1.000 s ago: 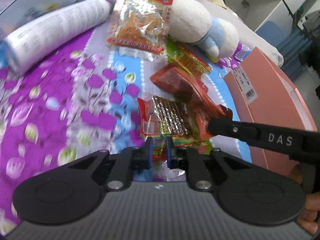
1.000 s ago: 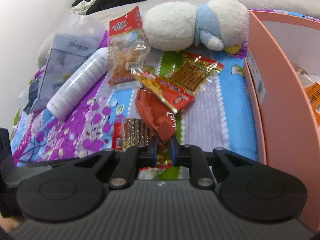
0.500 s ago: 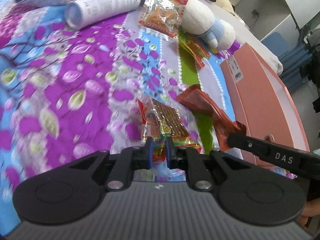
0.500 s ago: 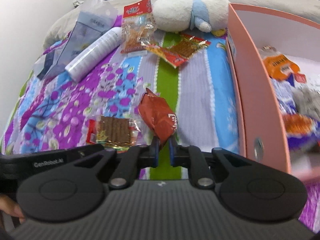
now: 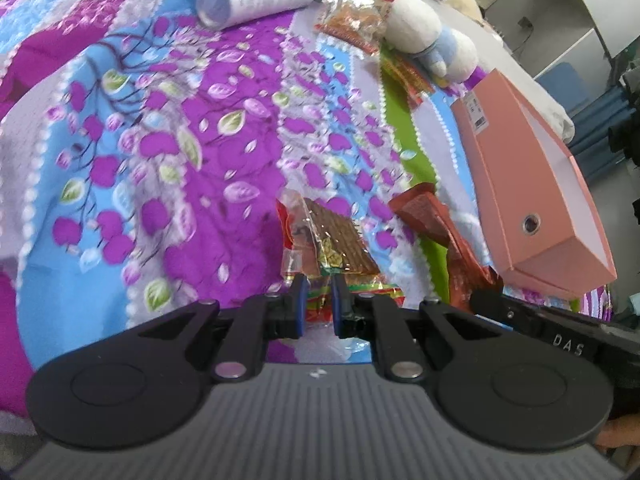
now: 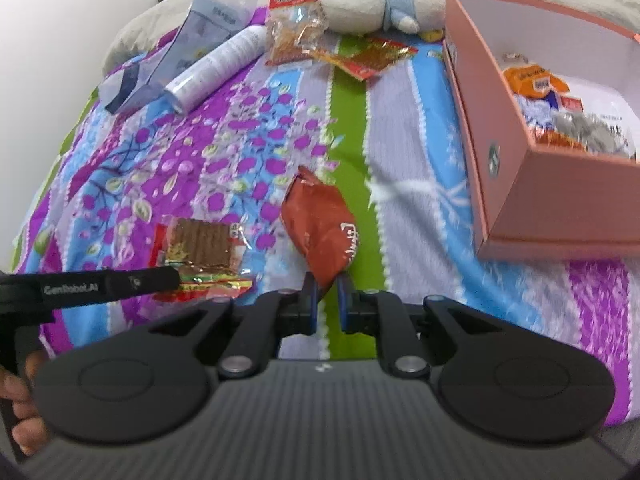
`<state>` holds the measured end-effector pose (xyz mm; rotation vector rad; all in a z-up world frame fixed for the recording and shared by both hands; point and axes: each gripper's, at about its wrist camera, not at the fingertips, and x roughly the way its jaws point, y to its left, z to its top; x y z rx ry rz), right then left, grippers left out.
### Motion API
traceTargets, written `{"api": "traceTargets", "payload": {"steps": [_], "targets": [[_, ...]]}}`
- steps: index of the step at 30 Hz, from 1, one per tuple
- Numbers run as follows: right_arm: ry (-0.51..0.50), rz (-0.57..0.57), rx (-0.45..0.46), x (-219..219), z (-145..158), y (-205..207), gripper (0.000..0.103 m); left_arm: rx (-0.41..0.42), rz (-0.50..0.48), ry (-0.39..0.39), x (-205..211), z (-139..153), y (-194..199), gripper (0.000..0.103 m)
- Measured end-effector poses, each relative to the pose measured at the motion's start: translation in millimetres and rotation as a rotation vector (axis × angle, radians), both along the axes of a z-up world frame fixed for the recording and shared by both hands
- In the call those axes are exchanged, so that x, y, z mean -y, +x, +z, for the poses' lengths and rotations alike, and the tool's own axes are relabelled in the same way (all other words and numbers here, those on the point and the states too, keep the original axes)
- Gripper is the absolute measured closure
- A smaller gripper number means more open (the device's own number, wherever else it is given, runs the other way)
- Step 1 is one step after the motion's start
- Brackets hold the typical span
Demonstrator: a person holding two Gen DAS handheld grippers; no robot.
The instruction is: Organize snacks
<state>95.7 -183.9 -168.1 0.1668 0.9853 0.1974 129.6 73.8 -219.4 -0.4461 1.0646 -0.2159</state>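
Observation:
My left gripper (image 5: 319, 300) is shut on a clear packet of brown snack sticks (image 5: 328, 240), held above the bedspread; the same packet (image 6: 200, 246) shows at the lower left of the right wrist view. My right gripper (image 6: 326, 300) is shut on a red-brown snack bag (image 6: 320, 224), which hangs up and away from the fingers; that bag (image 5: 440, 220) appears right of the stick packet. The pink box (image 6: 520, 184) stands to the right with several snack packs (image 6: 536, 80) inside it.
At the far end of the floral bedspread (image 6: 240, 140) lie a white tube (image 6: 220, 66), a blue-grey pouch (image 6: 200, 28), a red-topped snack packet (image 6: 294, 28), flat red packets (image 6: 372, 58) and a white and blue plush toy (image 6: 380, 4).
Both grippers have pulled back from the far pile, rising a little with their packets. The pink box has come closer and its inside now shows.

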Motion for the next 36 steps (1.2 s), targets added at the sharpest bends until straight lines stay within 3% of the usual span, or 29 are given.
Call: {"api": "traceTargets", "payload": {"steps": [15, 16, 17, 18, 19, 20, 21, 24, 29, 36], "targets": [[0.002, -0.018, -0.040, -1.3, -16.7, -5.1, 0.085, -0.029, -0.028, 0.080, 3.7, 6.8, 5.2, 0.082], [0.005, -0.021, -0.041, -0.1, -16.9, -4.9, 0.079, -0.033, -0.025, 0.083, 3.1, 7.1, 5.9, 0.081], [0.007, -0.024, -0.038, 0.8, -16.9, -4.9, 0.062, -0.037, -0.022, 0.087, 2.6, 7.7, 6.1, 0.078], [0.010, -0.029, -0.030, 2.5, -16.2, -5.2, 0.051, -0.039, -0.019, 0.091, 2.2, 8.3, 6.3, 0.074], [0.011, -0.035, -0.020, 3.9, -15.2, -5.8, 0.034, -0.045, -0.012, 0.099, 1.8, 9.1, 6.5, 0.064], [0.009, -0.042, -0.006, 5.3, -13.7, -6.3, 0.024, -0.048, -0.005, 0.105, 1.4, 10.3, 6.9, 0.049], [0.005, -0.049, 0.010, 6.8, -12.0, -6.7, 0.022, -0.044, 0.004, 0.108, 1.0, 12.4, 6.8, 0.036], [-0.001, -0.050, 0.036, 9.4, -9.0, -4.2, 0.022, -0.023, 0.019, 0.105, 1.7, 18.5, 8.7, 0.019], [-0.038, -0.013, 0.083, 6.2, -14.3, 4.5, 0.022, -0.020, 0.062, 0.127, 5.8, 24.4, 19.1, 0.013], [-0.110, 0.111, 0.157, -8.7, -23.6, 13.3, 0.022, -0.064, 0.071, 0.129, 15.1, 19.9, 28.4, 0.012]]}}
